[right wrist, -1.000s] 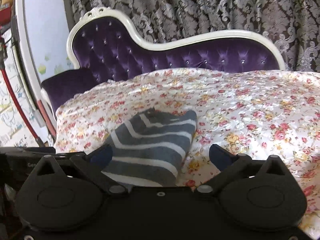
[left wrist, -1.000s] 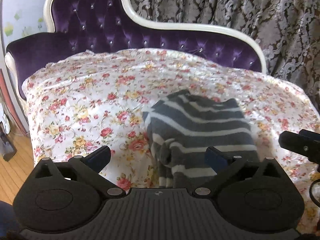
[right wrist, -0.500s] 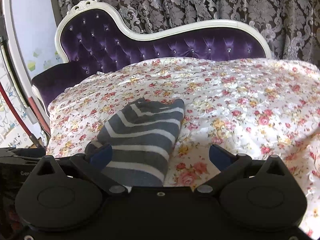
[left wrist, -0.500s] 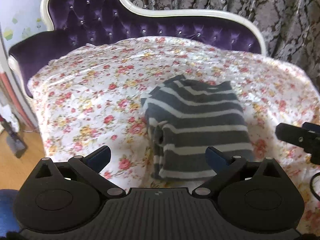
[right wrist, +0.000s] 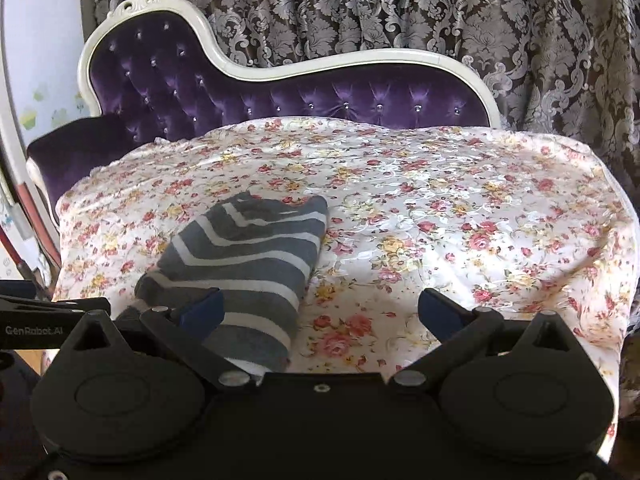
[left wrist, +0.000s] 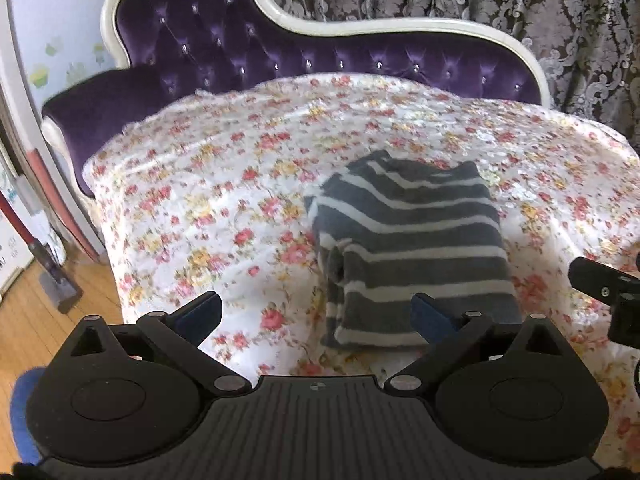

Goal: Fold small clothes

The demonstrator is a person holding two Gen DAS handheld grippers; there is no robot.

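Here's the folded grey knit garment with white stripes (left wrist: 416, 252), lying in a neat bundle on the white floral-print cover (left wrist: 224, 200) spread over the purple tufted velvet chaise with its cream carved frame (left wrist: 248, 36). From the left wrist view the bundle sits right of centre, its rolled edge facing the near left, and the left gripper (left wrist: 316, 314) hangs just in front of it, jaws wide apart, nothing between them; the right-hand blue fingertip overlaps the garment's near edge in the view, though contact can't be judged. At the right edge of that view a black piece of the other tool pokes in.

Over to the right wrist view: the striped bundle (right wrist: 248, 264) lies to the left, and the right gripper (right wrist: 320, 312) is also spread wide and empty, its gap over bare floral cover beside the garment. Behind it all hangs a dark damask curtain with silver scrollwork (right wrist: 440, 8). Wooden floor (left wrist: 36, 320) shows at lower left.
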